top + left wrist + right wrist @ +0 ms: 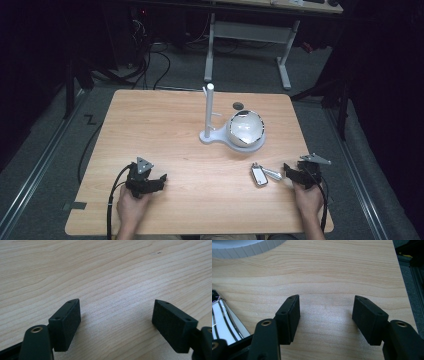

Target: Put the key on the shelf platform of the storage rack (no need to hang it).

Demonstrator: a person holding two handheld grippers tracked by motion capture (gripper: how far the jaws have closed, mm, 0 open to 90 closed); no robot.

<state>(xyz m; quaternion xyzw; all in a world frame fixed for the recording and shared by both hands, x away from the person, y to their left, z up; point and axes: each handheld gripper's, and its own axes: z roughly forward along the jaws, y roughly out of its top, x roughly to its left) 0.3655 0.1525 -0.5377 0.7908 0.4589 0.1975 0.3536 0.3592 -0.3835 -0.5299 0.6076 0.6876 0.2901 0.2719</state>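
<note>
Both claws, left claw [159,178] and right claw [289,171], agape, empty, low over table [175,135].

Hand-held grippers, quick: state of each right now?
Left hand-held gripper: open, nothing between the jaws, just bare table.
Right hand-held gripper: open, holding nothing.

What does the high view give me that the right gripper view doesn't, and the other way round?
The high view adds the left claw low at the table's near left, plus the white post and the shiny dome beside it. The right gripper view adds a close look between the jaws of the right claw: they are wide open, with bare wood between them. Both share the wooden table, the white base of the stand, and the small shiny metal piece just left of the right claw.
</note>
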